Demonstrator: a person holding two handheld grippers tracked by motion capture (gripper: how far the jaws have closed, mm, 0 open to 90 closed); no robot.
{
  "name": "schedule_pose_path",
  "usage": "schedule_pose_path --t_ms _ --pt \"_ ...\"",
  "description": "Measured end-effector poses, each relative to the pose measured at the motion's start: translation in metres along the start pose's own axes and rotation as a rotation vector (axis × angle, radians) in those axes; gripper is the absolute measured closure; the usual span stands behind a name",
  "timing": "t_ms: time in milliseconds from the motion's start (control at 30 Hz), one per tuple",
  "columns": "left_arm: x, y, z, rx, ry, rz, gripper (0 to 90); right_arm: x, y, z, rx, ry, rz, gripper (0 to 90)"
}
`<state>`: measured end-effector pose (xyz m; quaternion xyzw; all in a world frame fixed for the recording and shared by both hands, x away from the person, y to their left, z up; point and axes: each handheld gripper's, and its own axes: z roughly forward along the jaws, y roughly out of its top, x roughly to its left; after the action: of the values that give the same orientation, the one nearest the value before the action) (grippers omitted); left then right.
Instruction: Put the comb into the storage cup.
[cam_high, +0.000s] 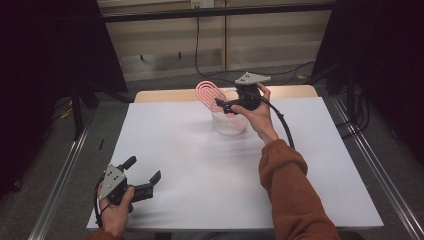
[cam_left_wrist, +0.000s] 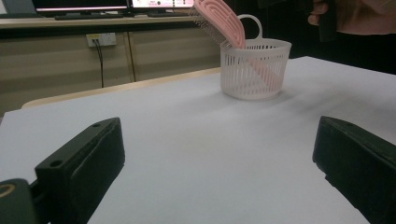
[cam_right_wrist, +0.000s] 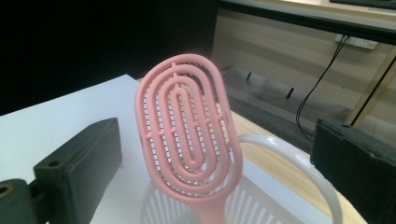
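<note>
Pink hairbrush (cam_right_wrist: 187, 135) found standing handle-down in the white slotted basket (cam_high: 229, 125), head leaning out over the rim toward the far left, at the far middle of the white table (cam_high: 200, 165). Right gripper (cam_high: 226, 105) held just above the basket beside the brush head, jaws spread wide on either side of the head with clear gaps, nothing gripped; brush released. Basket's white loop handle (cam_right_wrist: 299, 163) seen curving behind the brush in the right gripper view. Left gripper (cam_high: 145, 177) resting low at the near left corner of the table, well apart from the basket, jaws parted and empty, aimed across the bare surface toward the basket. Step in hand judged as the drop-off: brush placed in the basket, release completed, retreat pending. Next move calls for drawing the right gripper up and back without brushing the leaning head or snagging the loop handle, since a knock there could tip the light basket or flick the brush out. Left side judged idle; no action required there.
</note>
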<state>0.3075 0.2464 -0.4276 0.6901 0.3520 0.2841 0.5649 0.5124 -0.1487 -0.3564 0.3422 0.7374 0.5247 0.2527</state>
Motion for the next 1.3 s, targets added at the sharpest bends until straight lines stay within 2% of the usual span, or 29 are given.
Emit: schedule_pose_path --t_ms 67,200,267,367,400,633,933,1167,1300 --pt "0.001 0.000 0.000 0.004 0.003 0.006 2.4 0.000 0.000 -0.004 -0.003 -0.022 0.002 1.7" --pt "0.001 0.000 0.000 0.003 0.003 -0.003 2.4 -0.002 0.000 -0.013 -0.021 -0.040 0.013 1.9" --pt "0.001 0.000 -0.002 0.003 0.005 0.006 2.4 -0.003 -0.001 -0.016 -0.037 -0.043 0.019 1.9" --pt "0.001 -0.001 -0.003 0.001 0.009 0.002 2.4 -0.002 -0.002 -0.021 -0.053 -0.066 0.049 1.9" --pt "0.001 -0.001 -0.003 0.000 0.011 -0.002 2.3 -0.002 -0.003 -0.022 -0.060 -0.083 0.053 2.1" --pt "0.002 -0.001 -0.001 -0.003 0.018 -0.008 2.4 -0.001 -0.012 -0.029 -0.077 -0.120 0.070 1.9" --pt "0.001 0.000 -0.002 -0.016 0.015 0.003 2.4 0.001 -0.021 -0.046 -0.094 -0.160 0.067 1.7" --pt "0.001 0.002 -0.004 -0.034 0.019 -0.007 2.4 0.003 -0.028 -0.061 -0.112 -0.195 0.077 0.2" --pt "0.001 0.002 -0.004 -0.037 0.033 -0.007 2.4 0.006 -0.031 -0.068 -0.126 -0.220 0.052 0.3"
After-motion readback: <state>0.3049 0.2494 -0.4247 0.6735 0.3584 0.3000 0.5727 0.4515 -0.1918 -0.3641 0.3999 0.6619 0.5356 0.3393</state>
